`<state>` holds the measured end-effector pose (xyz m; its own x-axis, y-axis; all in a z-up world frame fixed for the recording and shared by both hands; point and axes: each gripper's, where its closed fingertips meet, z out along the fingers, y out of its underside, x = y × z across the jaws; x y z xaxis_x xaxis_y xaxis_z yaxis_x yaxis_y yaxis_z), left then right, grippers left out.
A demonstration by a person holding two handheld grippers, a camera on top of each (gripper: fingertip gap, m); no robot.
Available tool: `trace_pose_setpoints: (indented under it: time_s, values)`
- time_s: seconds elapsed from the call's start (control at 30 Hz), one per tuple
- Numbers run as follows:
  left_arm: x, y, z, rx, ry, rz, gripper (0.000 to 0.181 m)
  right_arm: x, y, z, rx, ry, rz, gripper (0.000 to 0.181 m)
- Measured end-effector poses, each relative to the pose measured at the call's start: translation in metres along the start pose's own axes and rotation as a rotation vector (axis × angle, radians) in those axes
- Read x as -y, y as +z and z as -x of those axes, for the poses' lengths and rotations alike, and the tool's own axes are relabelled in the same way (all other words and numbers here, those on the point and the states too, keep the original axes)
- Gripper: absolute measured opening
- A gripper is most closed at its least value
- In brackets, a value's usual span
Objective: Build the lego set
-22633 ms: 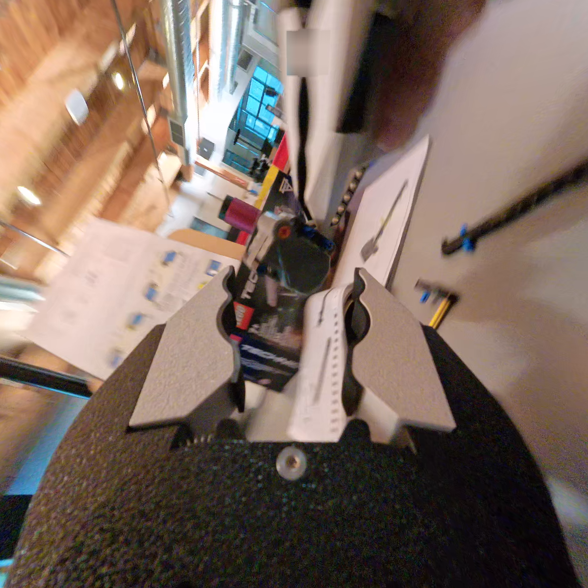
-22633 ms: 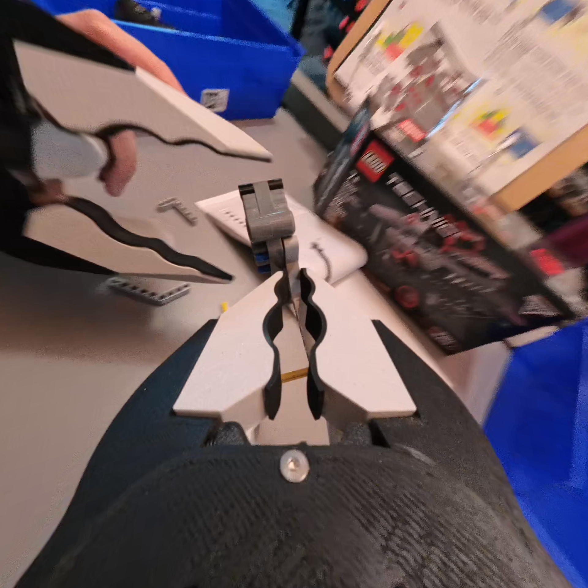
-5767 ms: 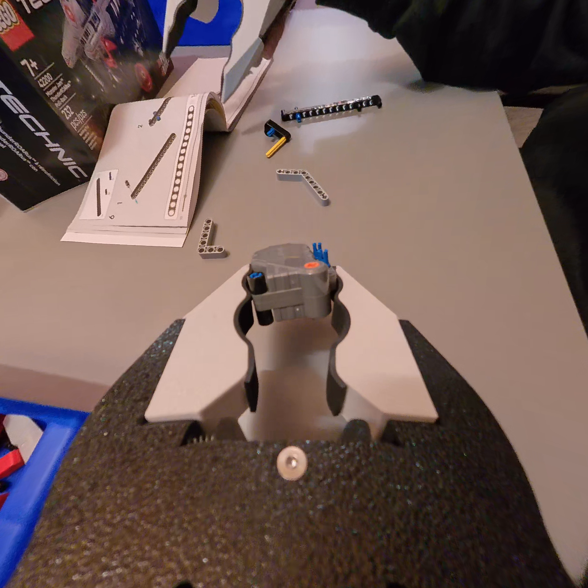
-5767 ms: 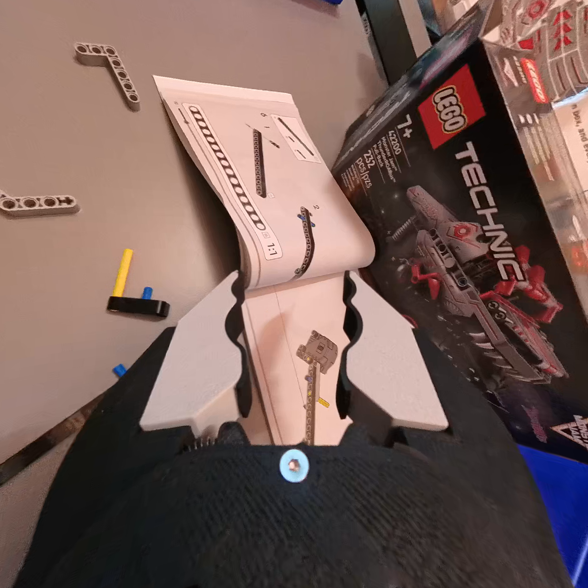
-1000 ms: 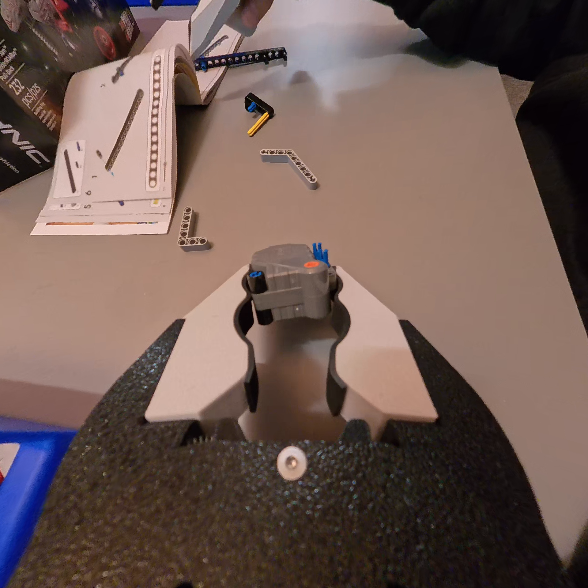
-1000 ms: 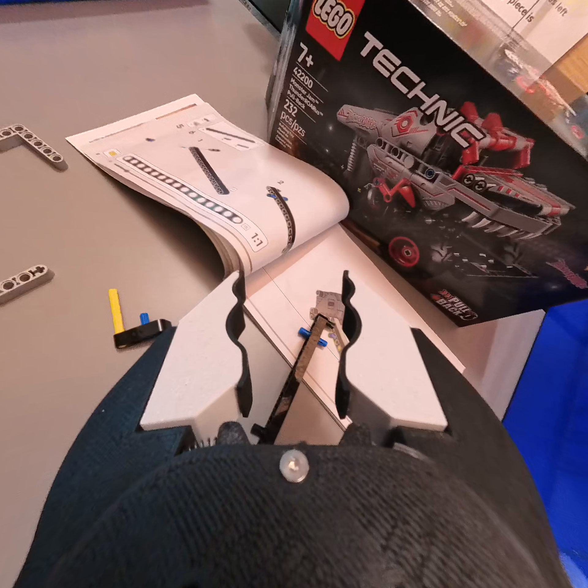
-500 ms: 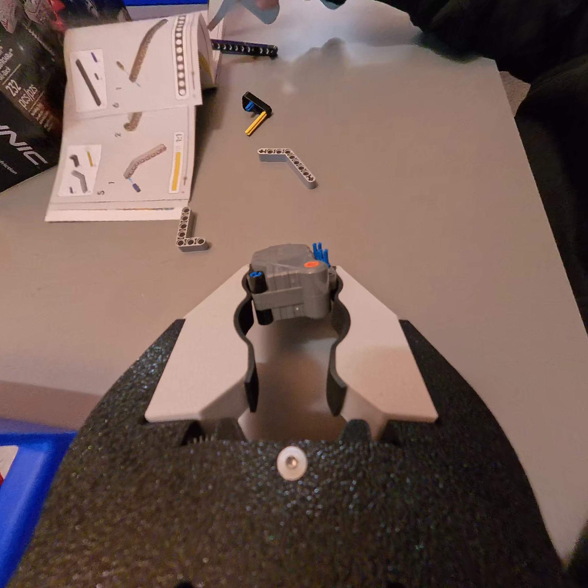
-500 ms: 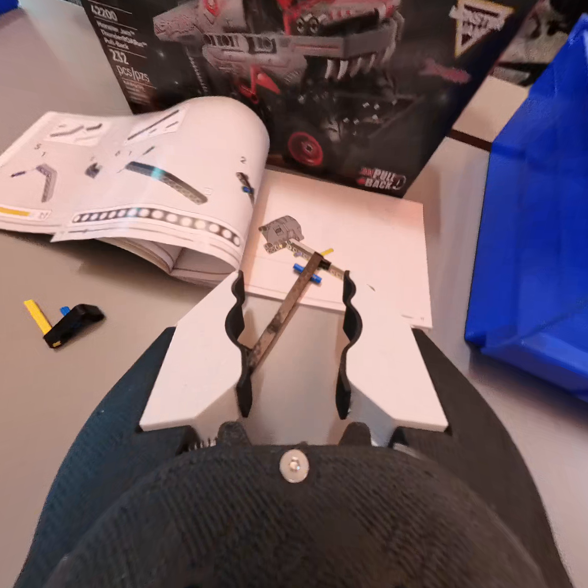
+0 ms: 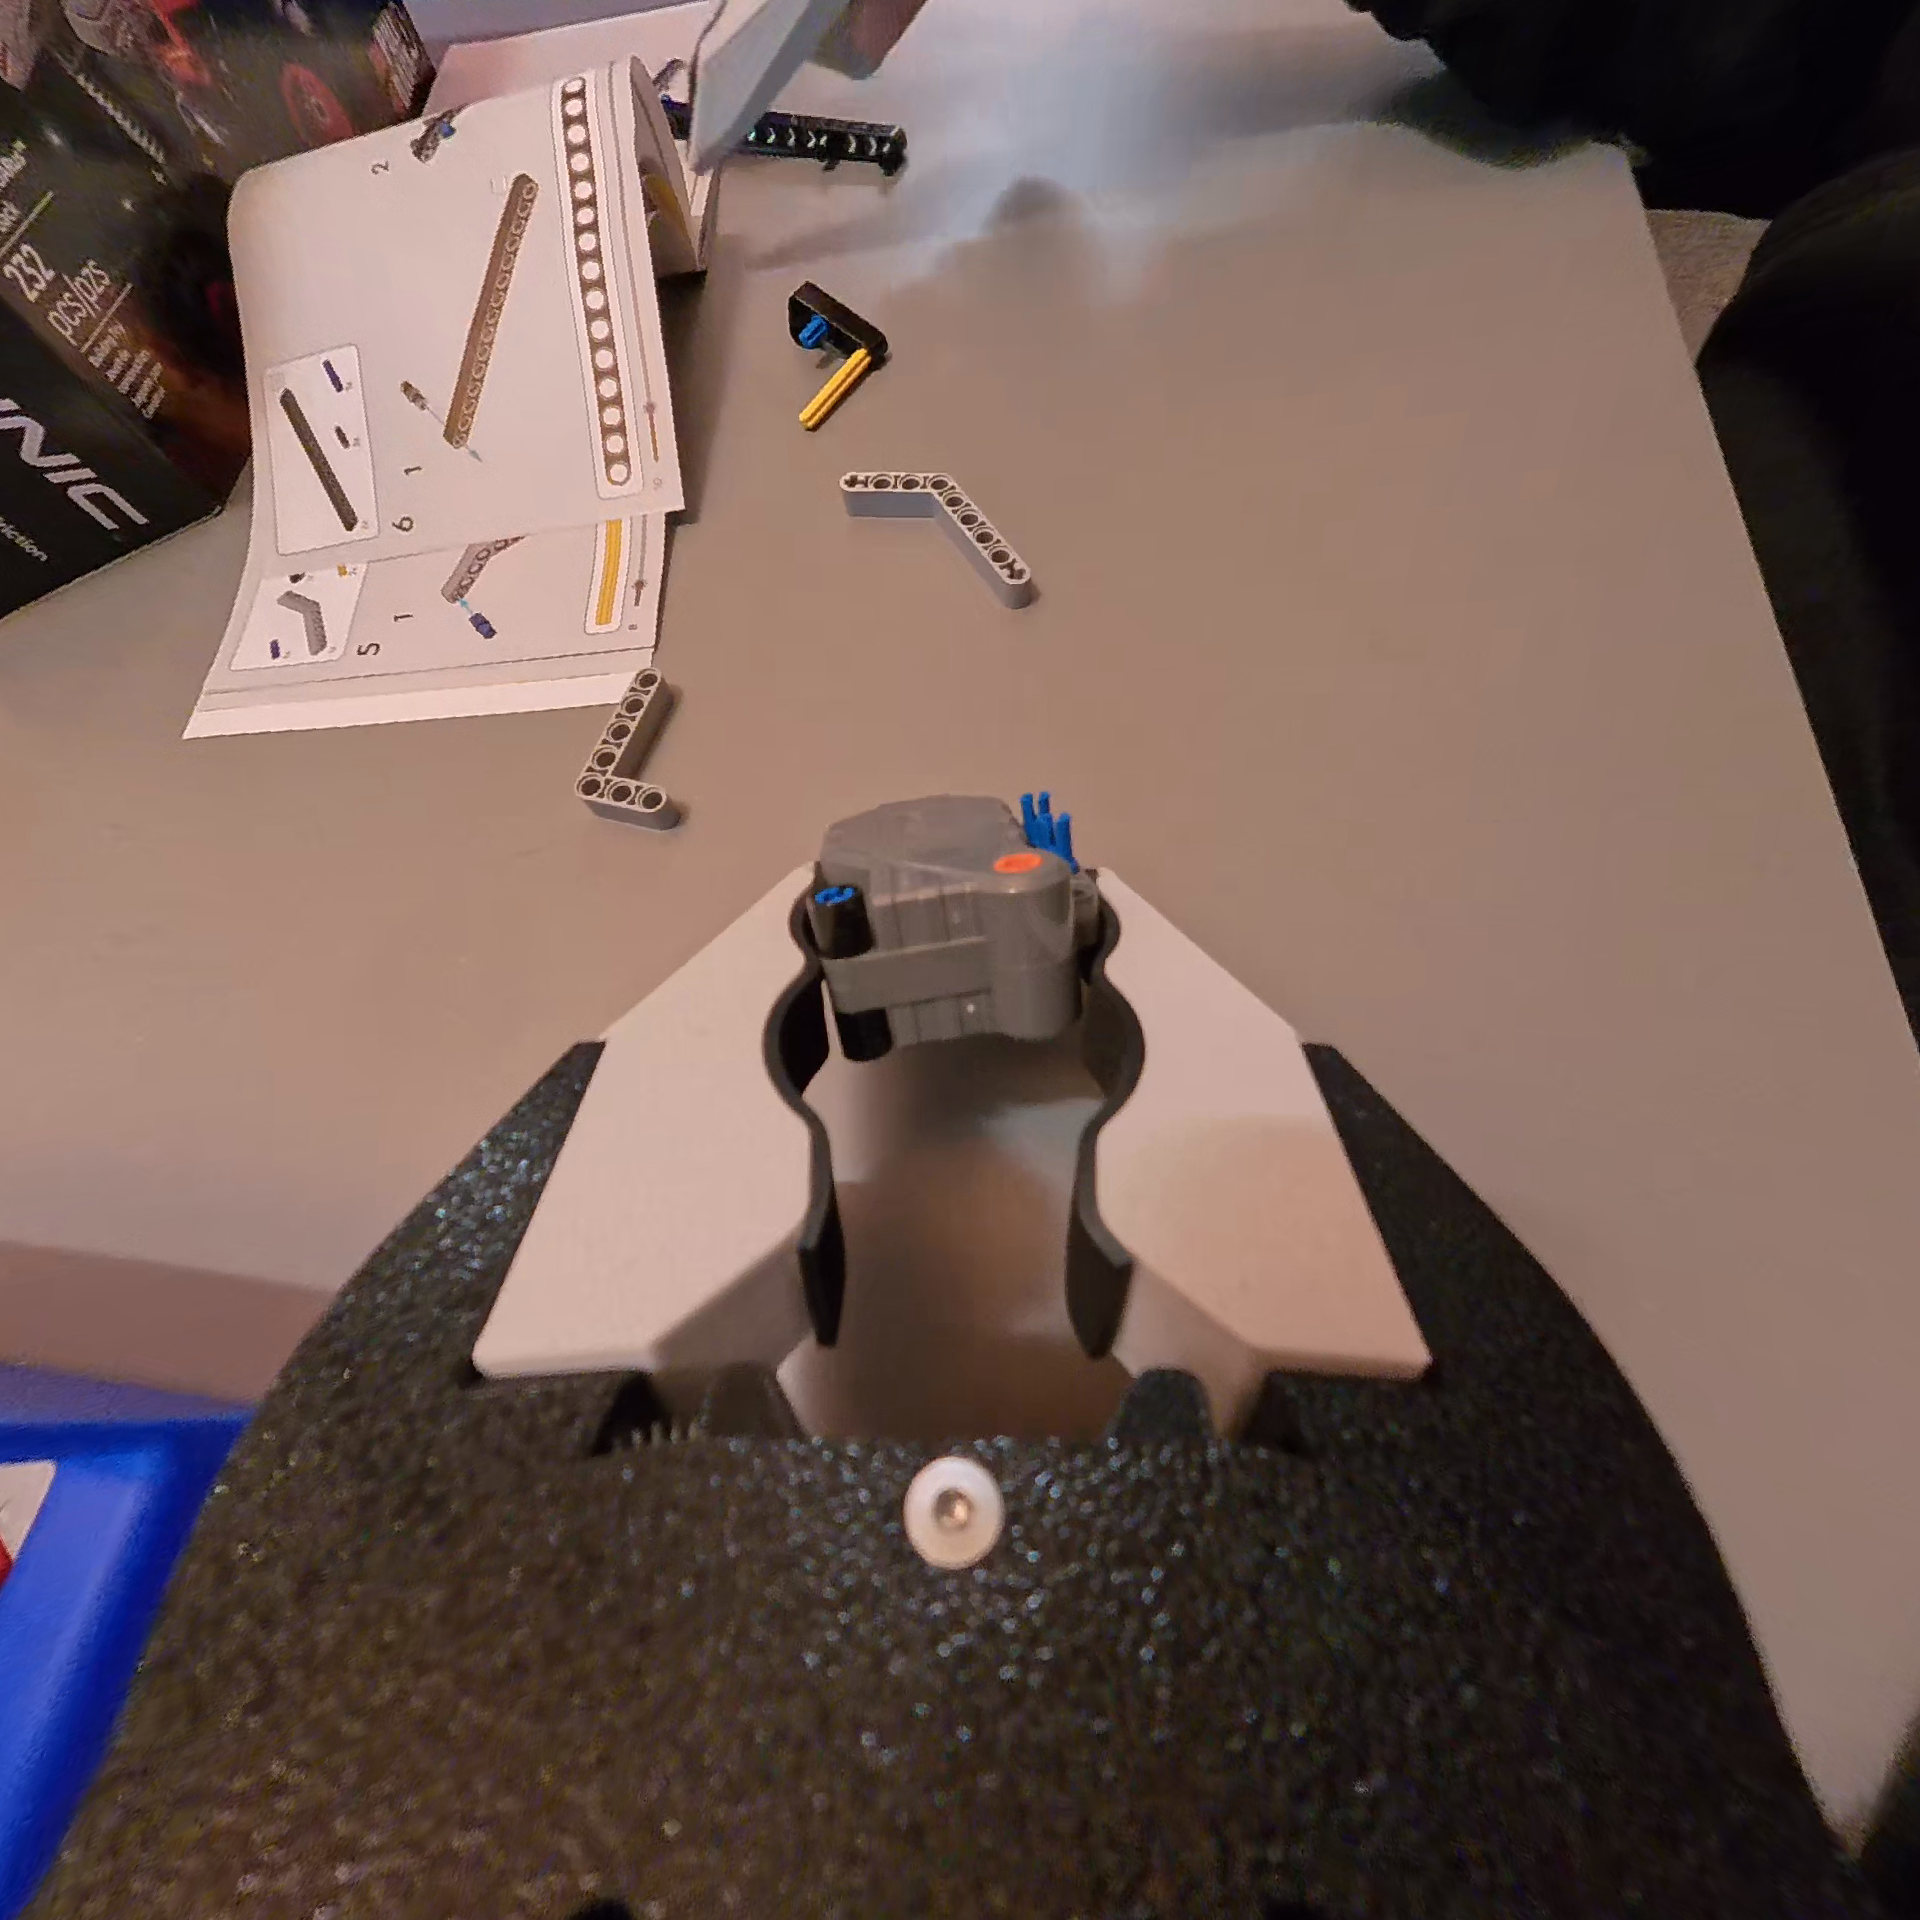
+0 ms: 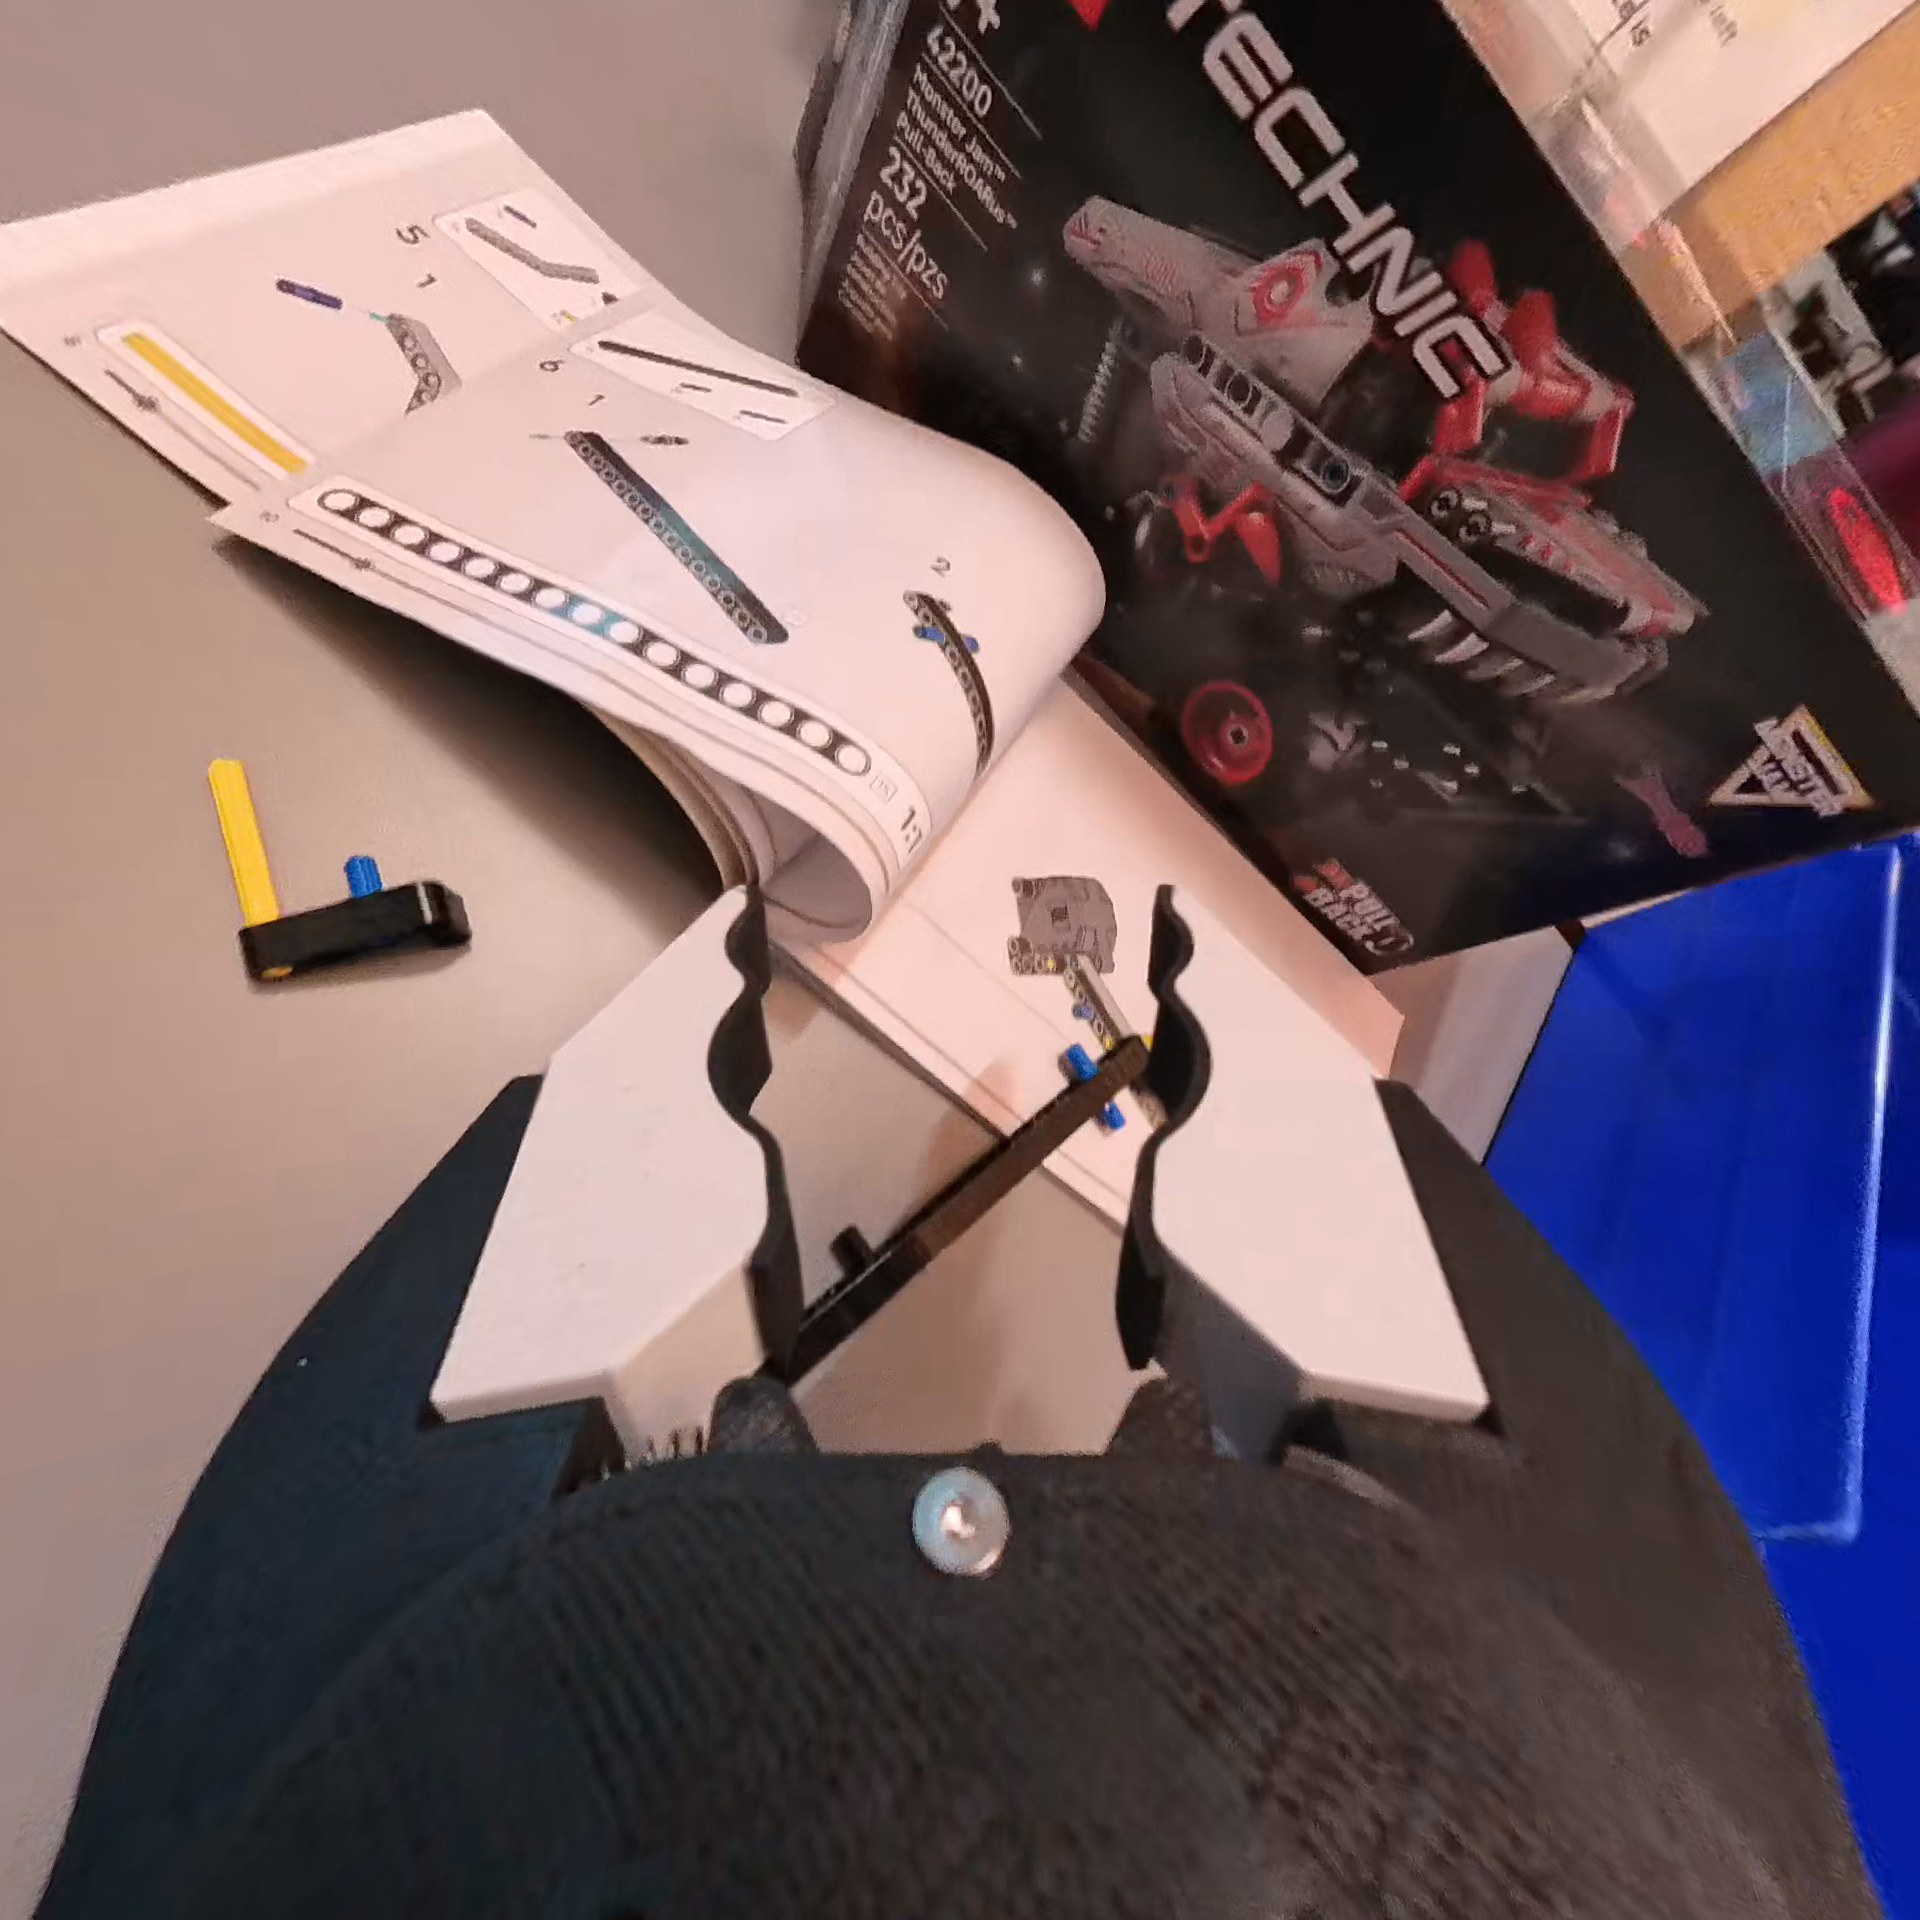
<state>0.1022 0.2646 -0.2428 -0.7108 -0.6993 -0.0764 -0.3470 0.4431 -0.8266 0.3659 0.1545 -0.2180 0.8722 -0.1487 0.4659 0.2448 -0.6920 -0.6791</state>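
My left gripper [image 9: 951,914] is shut on a grey motor block [image 9: 951,925] with blue pins, held just above the grey table [image 9: 1351,727]. My right gripper [image 10: 956,914] is open over the edge of the open instruction booklet [image 10: 644,488]. A long black beam [image 10: 977,1174] with blue pins lies slantwise between its fingers, and I cannot tell whether it is wedged. In the left wrist view that beam [image 9: 831,140] lies at the far end of the table under a right finger [image 9: 748,73]. The booklet [image 9: 447,343] shows there too.
A black piece with a yellow axle [image 9: 842,348] [image 10: 343,920], a grey bent beam [image 9: 940,520] and a grey L-beam [image 9: 623,764] lie loose on the table. The set's box [image 10: 1351,416] stands behind the booklet. Blue bins sit at the right [image 10: 1714,1143] and near left [image 9: 62,1558].
The right gripper has swung back toward the box, and the black beam between its fingers has turned. A booklet page has curled back over. My left gripper holds still with the motor block.
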Motion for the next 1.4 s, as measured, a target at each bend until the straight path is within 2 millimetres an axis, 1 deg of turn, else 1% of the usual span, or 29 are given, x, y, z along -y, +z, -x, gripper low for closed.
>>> trace_pose_setpoints:
  time_s: [0.07,0.13,0.27,0.33,0.47,0.53,0.57,0.67,0.73,0.83,0.9,0.97,1.0,1.03,1.07,1.1,1.17,1.23,1.27,1.3,1.33,1.4]
  values:
    - [0.0,0.0,0.0,0.0,0.001,-0.002,0.044,0.002,0.001,-0.007,-0.019,0.011,0.003,0.072]
    - [0.001,-0.001,0.0,-0.001,-0.001,-0.006,0.044,0.005,-0.002,-0.013,-0.03,0.023,-0.007,0.07]
    - [0.001,0.0,0.0,-0.005,-0.003,-0.005,0.044,0.002,-0.006,-0.029,-0.088,0.062,-0.011,0.064]
    - [0.001,-0.001,0.0,-0.005,-0.002,-0.006,0.044,-0.009,-0.007,-0.041,-0.137,0.132,0.014,0.062]
    - [0.002,-0.002,0.0,-0.001,-0.005,-0.018,0.044,-0.051,-0.008,-0.051,-0.145,0.417,0.07,0.066]
    - [0.002,-0.002,0.0,-0.002,-0.007,-0.02,0.044,-0.069,-0.01,-0.057,-0.177,0.475,0.098,0.064]
    - [0.002,-0.002,0.0,-0.002,-0.006,-0.018,0.044,-0.073,-0.013,-0.059,-0.185,0.488,0.097,0.062]
    - [0.001,-0.001,0.0,-0.004,-0.005,-0.012,0.044,-0.074,-0.021,-0.057,-0.152,0.534,0.064,0.06]
    - [0.001,-0.001,0.0,-0.004,-0.005,-0.01,0.044,-0.079,-0.028,-0.058,-0.163,0.523,0.08,0.061]
    - [0.001,-0.001,0.0,-0.002,-0.004,-0.012,0.044,-0.081,-0.04,-0.058,-0.167,0.485,0.096,0.063]
    - [0.001,-0.001,0.0,-0.002,-0.002,-0.011,0.044,-0.079,-0.047,-0.06,-0.197,0.402,0.109,0.063]
    - [0.001,0.0,-0.001,-0.007,0.006,-0.01,0.044,-0.067,-0.05,-0.056,-0.204,0.261,0.097,0.061]
    - [0.002,0.0,-0.002,-0.011,0.011,-0.012,0.044,-0.058,-0.049,-0.05,-0.191,0.177,0.081,0.061]
    - [0.003,-0.001,-0.002,-0.012,0.016,-0.018,0.044,-0.046,-0.044,-0.04,-0.154,0.083,0.053,0.058]
    - [0.005,-0.001,-0.003,-0.013,0.02,-0.028,0.044,-0.036,-0.038,-0.028,-0.103,-0.004,0.024,0.055]
    - [0.007,-0.001,-0.003,-0.016,0.022,-0.043,0.044,-0.028,-0.031,-0.02,-0.066,-0.054,0.008,0.052]
    - [0.013,-0.002,-0.005,-0.027,0.023,-0.081,0.044,-0.021,-0.013,-0.023,-0.072,-0.066,0.012,0.046]
    - [0.019,-0.003,-0.007,-0.035,0.02,-0.117,0.044,-0.02,0.003,-0.023,-0.028,-0.048,0.029,0.037]
    - [0.021,-0.004,-0.007,-0.037,0.017,-0.127,0.044,-0.024,0.01,-0.024,-0.004,-0.035,0.063,0.029]
    - [0.022,-0.004,-0.007,-0.037,0.015,-0.131,0.044,-0.029,0.016,-0.025,0.005,-0.034,0.101,0.026]
    - [0.022,-0.004,-0.007,-0.036,0.014,-0.132,0.044,-0.033,0.021,-0.023,0.022,-0.034,0.129,0.021]
    - [0.022,-0.004,-0.007,-0.037,0.012,-0.131,0.044,-0.04,0.027,-0.013,0.082,-0.014,0.181,0.009]
